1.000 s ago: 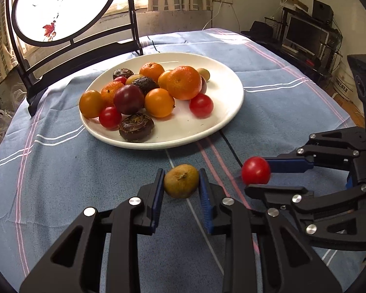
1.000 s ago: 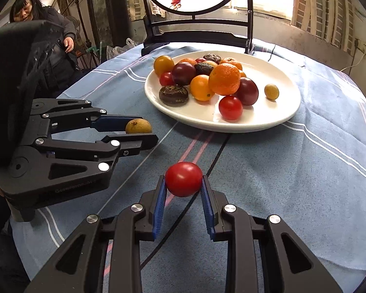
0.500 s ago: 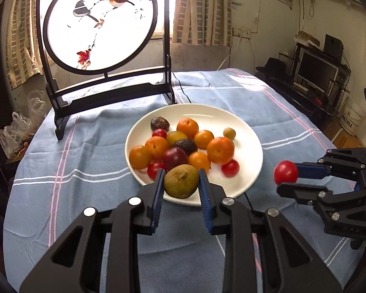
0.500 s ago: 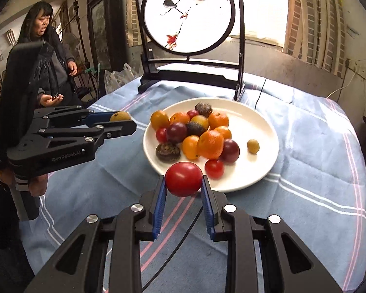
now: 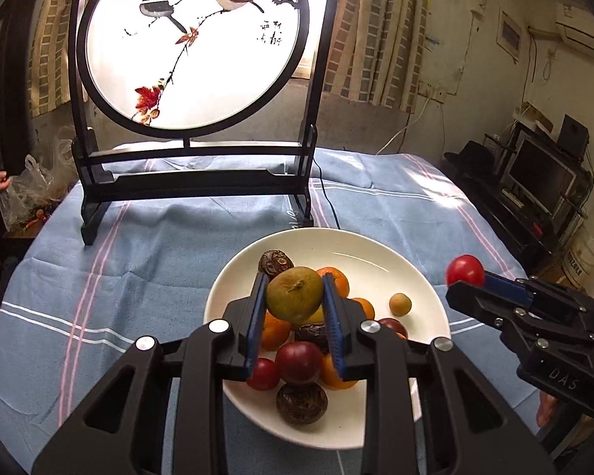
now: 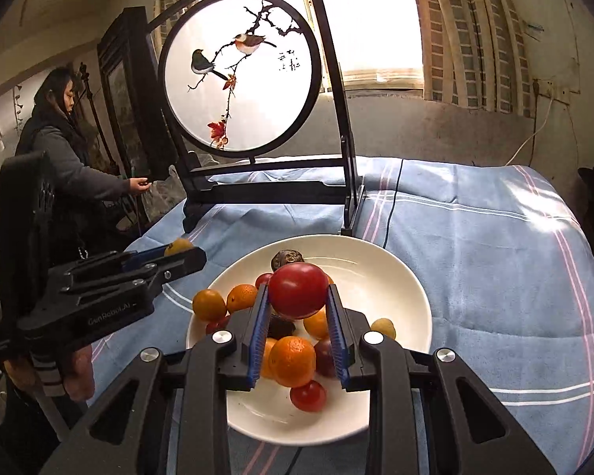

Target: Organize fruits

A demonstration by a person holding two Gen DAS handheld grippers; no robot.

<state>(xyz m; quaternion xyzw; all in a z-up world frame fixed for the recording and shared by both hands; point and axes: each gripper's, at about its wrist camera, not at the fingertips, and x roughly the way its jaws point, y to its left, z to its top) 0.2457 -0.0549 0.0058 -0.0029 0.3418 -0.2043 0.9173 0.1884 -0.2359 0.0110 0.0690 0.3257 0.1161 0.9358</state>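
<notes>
My left gripper (image 5: 295, 297) is shut on a greenish-brown round fruit (image 5: 295, 295) and holds it above the white plate (image 5: 376, 249). My right gripper (image 6: 297, 297) is shut on a red tomato (image 6: 298, 289), also held above the plate (image 6: 396, 281). The plate holds several oranges, tomatoes, dark wrinkled fruits and a small yellow fruit (image 5: 400, 303). The right gripper shows in the left wrist view (image 5: 465, 273) at the right of the plate. The left gripper shows in the right wrist view (image 6: 182, 251) at the left of the plate.
A round bird-painting screen on a black stand (image 5: 194, 43) stands behind the plate on the blue striped tablecloth (image 5: 99, 277). A cable (image 5: 328, 202) runs past the stand. A person (image 6: 59, 150) stands at the far left, shelves with a monitor (image 5: 542, 174) at the right.
Both grippers have risen higher and moved forward over the plate, each still holding its fruit. The plate now lies lower and closer under the fingers.
</notes>
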